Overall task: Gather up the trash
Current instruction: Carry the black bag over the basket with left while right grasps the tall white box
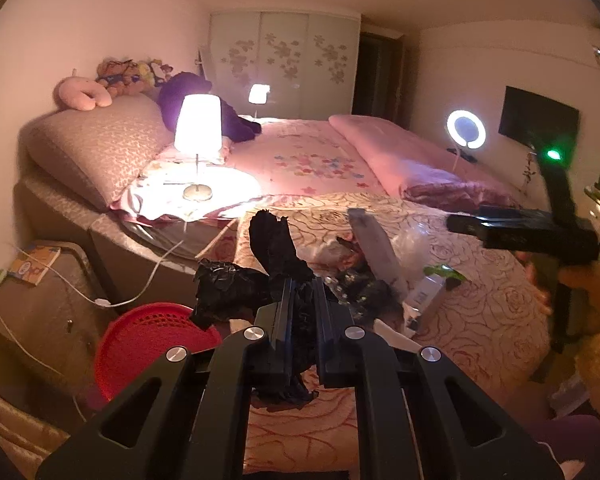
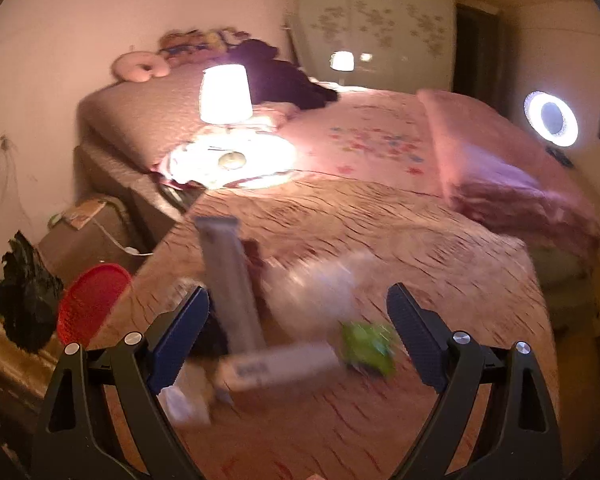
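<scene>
Black trash bag (image 1: 268,264): crumpled, pinched between the narrow-set fingers of the left tool (image 1: 304,320); held above the near edge of the bed, its loose end sticking up.
Trash pile: on the rose-patterned bedspread (image 1: 480,312), just beyond the bag; tall grey carton (image 2: 230,280) leaning upright, flat white box (image 2: 280,366) lying at its foot, green wrapper (image 2: 368,346) touching the box's right end, clear crumpled plastic (image 2: 320,280) behind; all blurred in the right wrist view.
Right tool (image 2: 298,334): spread wide, holding nothing; fingers flanking the pile, carton and white box between them; contact cannot be told.
Red basket (image 1: 148,344): on the floor beside the bed, left of and below the bag.
In the way: bag hides part of the pile from the left wrist view; grey carton stands just beside the right tool's left finger.
Bedside cabinet (image 1: 48,304): left of the basket, a small book and a white cable on top.
Table lamp (image 1: 198,128): lit, standing on the bed near the pillow end.
Folded pink quilt (image 1: 400,156): along the far right side of the bed.
Ring light (image 1: 466,129): lit, near the right wall.
Plush toys (image 1: 128,76): on the headboard, beside a pink neck pillow (image 1: 82,94).
</scene>
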